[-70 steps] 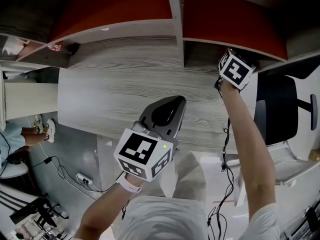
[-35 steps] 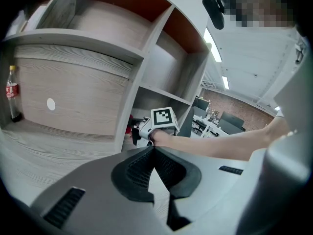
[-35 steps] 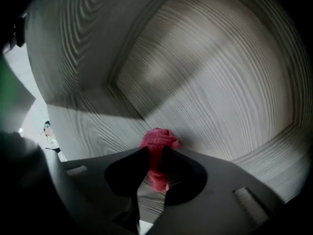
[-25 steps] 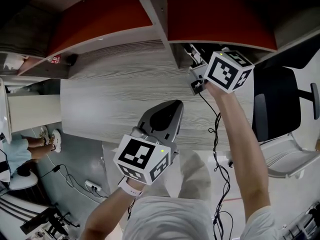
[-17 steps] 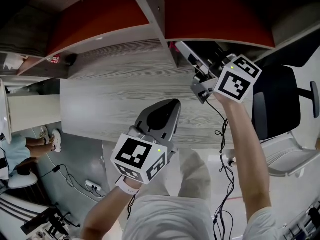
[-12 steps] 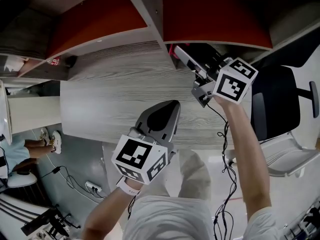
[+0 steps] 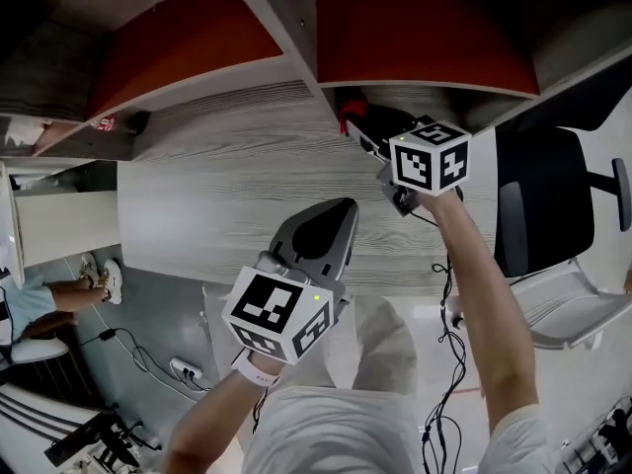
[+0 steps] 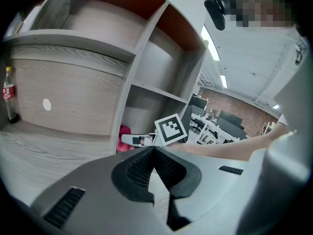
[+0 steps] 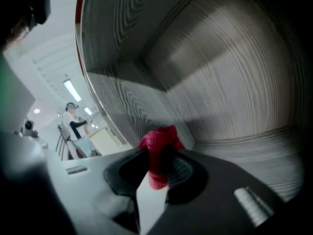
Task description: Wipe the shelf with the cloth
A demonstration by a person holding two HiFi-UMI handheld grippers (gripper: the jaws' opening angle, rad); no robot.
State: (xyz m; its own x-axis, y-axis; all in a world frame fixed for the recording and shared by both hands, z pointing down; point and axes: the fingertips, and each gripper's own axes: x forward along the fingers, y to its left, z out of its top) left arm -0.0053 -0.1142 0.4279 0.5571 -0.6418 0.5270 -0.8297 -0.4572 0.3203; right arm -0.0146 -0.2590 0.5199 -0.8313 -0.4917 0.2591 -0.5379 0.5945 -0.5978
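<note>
A red cloth (image 9: 157, 142) is pinched between the jaws of my right gripper (image 9: 154, 156), which is shut on it. In the head view the right gripper (image 7: 355, 128) holds the cloth (image 7: 347, 117) at the foot of the shelf divider (image 7: 294, 30), at the mouth of the right compartment (image 7: 425, 95). The left gripper view shows the cloth (image 8: 124, 133) low beside that divider (image 8: 131, 82). My left gripper (image 7: 334, 211) hovers over the wood-grain board's (image 7: 227, 181) near edge, apart from the cloth. Its jaws (image 8: 152, 149) are shut on nothing.
A small bottle (image 8: 8, 96) with a red label stands at the far left of the board, also seen as a bottle (image 7: 111, 120) in the head view. A dark office chair (image 7: 538, 215) stands to the right. Red back panels (image 7: 188, 38) line the compartments.
My right gripper came out of the right compartment and swung left to the base of the divider, with the red cloth now showing at its tip. The left gripper stayed where it was.
</note>
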